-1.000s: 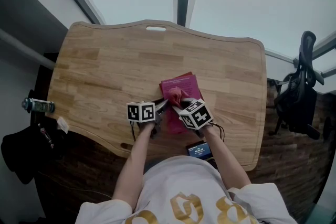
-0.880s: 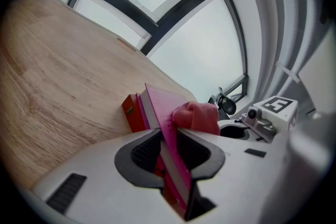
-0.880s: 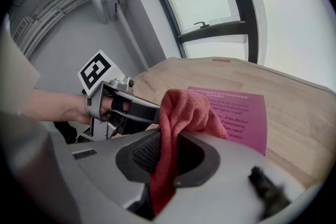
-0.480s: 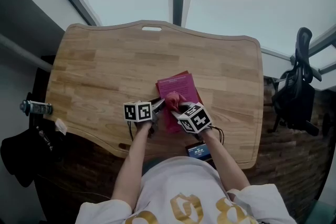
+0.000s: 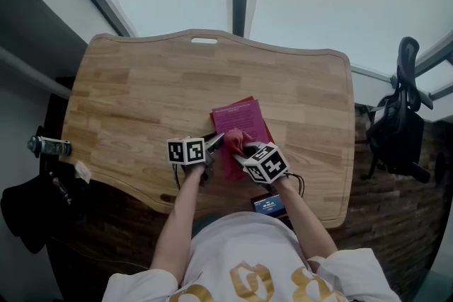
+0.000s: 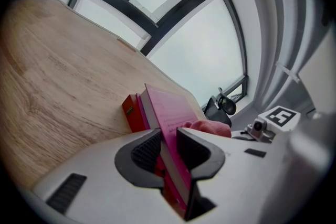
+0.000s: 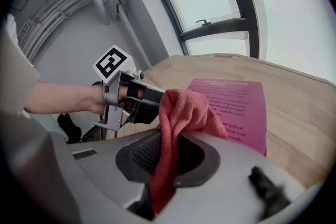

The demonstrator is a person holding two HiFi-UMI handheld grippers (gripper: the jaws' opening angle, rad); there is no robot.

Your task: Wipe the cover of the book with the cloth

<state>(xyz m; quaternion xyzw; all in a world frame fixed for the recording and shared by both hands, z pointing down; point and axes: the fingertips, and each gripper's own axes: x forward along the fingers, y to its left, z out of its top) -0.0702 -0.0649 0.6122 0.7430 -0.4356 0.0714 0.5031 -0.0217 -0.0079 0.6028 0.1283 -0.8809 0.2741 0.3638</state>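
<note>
A magenta book [image 5: 241, 125] lies on the wooden table [image 5: 141, 95], near its front edge. My left gripper [image 5: 214, 145] is shut on the book's near left edge; in the left gripper view the book [image 6: 168, 123] runs between the two pads. My right gripper [image 5: 241, 146] is shut on a red cloth [image 5: 236, 140], which rests bunched on the near part of the cover. The right gripper view shows the cloth [image 7: 181, 113] hanging from the jaws over the pink cover [image 7: 236, 107], with the left gripper [image 7: 152, 105] just beside it.
A phone [image 5: 270, 205] with a lit screen lies at the table's front edge by my right arm. A can [image 5: 48, 146] and a dark bag [image 5: 32, 205] sit left of the table. An office chair [image 5: 400, 131] stands at the right. Windows rise beyond the far edge.
The right gripper and the cloth have slid slightly toward me and to the right on the cover. The left gripper keeps its hold on the book's edge.
</note>
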